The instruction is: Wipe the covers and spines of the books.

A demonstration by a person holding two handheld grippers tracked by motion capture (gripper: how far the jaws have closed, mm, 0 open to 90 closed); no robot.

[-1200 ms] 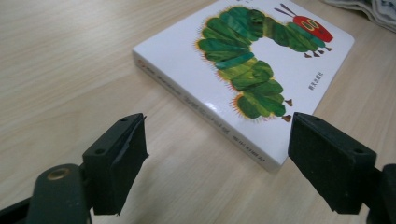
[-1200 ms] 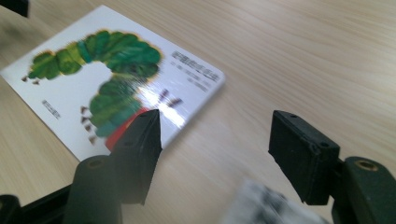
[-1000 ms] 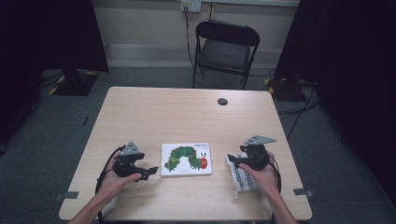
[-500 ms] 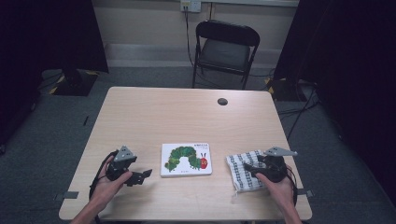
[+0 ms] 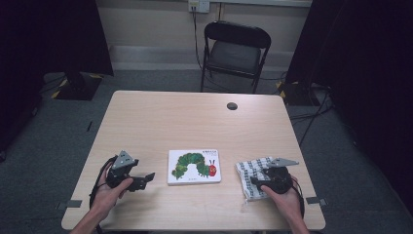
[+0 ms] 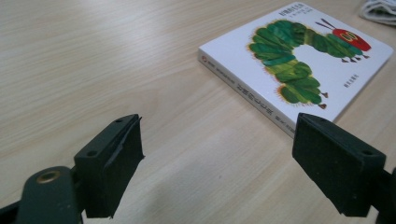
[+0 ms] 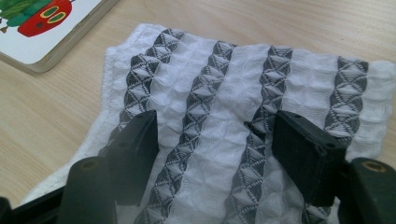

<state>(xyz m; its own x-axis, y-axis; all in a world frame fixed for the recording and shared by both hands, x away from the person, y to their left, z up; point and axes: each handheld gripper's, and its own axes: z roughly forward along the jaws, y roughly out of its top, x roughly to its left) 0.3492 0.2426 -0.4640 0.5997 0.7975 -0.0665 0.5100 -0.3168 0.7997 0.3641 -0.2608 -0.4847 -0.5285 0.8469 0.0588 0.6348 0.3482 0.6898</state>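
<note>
Since the earlier frame, my right gripper (image 5: 256, 184) has dropped from above the surface onto the near part of the folded cloth (image 5: 254, 174). Its fingers (image 7: 135, 149) stand wide apart, one to each side of a grey stripe, and have not closed on the fabric; I judge this spread is set to gather a fold. My left gripper (image 5: 144, 178) hovers just above the bare surface (image 5: 195, 117), fingers (image 6: 114, 161) equally wide and holding nothing, aimed right toward the picture book (image 5: 194, 166). That book lies flat at near centre, between both hands, spine toward the left gripper. The cloth lies just right of the book, apart from it. Beyond the far edge stands a folding chair (image 5: 235, 51).
</note>
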